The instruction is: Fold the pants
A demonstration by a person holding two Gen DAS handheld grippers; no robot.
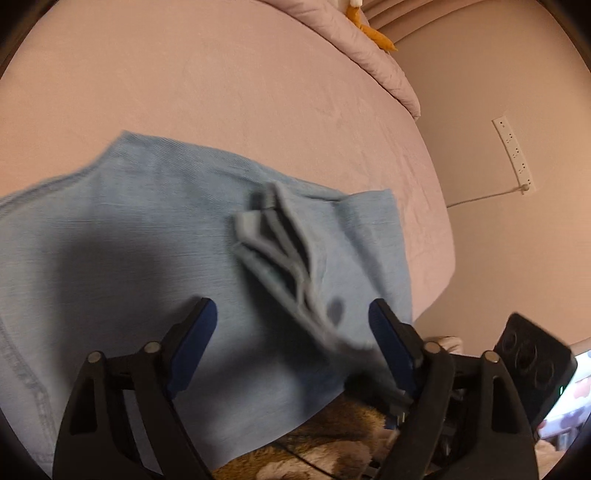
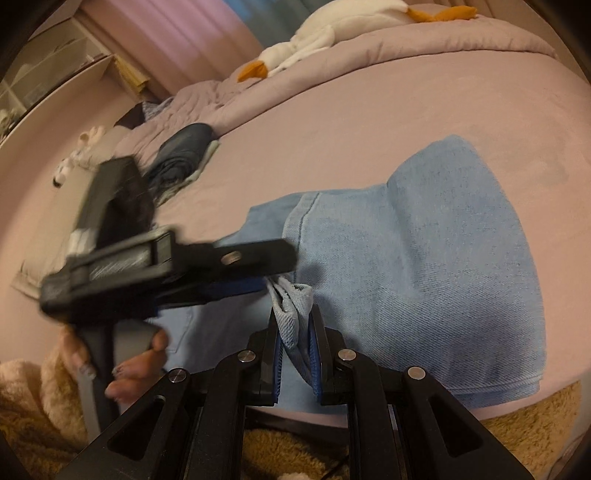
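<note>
Light blue pants (image 2: 424, 266) are lying partly folded on the near edge of a pink bed (image 2: 369, 110). The right gripper (image 2: 295, 347) is pinching a bunched hem. The left gripper (image 1: 291, 325) is hovering above them, jaws spread, gripping nothing.

— What lies on the bed (image 2: 332, 122)?

— A mauve quilt (image 2: 424, 44) is bunched along its far edge, with a white plush goose (image 2: 332, 33) stretched on top. A dark folded garment (image 2: 181, 155) sits near the quilt's left end.

— And beyond?

— A white power strip (image 1: 513, 155) is on the wall, and a tan fluffy rug (image 2: 517, 428) lies below the near edge.
</note>
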